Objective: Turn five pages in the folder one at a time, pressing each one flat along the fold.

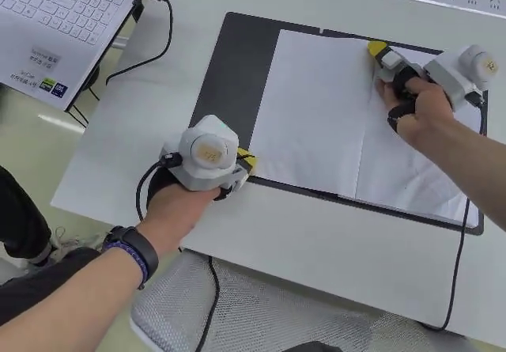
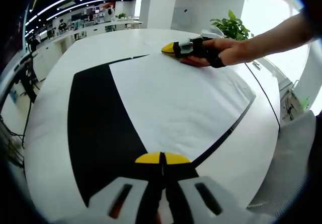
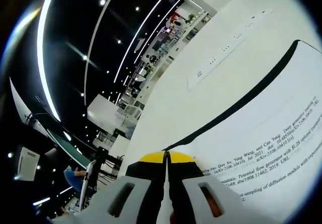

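Folder (image 1: pixel 237 75) lies open flat on the desk (image 1: pixel 261 241), white pages (image 1: pixel 316 107) over the black cover. My left gripper (image 1: pixel 247 160) sits at abt 7 o'clock of it, jaws pressed together w/ nothing between, tips at the near edge by the page corner. Right gripper (image 1: pixel 377 49) is up at 1 o'clock, jaws squeezed together too, tips down on the printed page right by the fold (image 1: pixel 362 138). Laptop (image 1: pixel 63 20) off at 10 o'clock.
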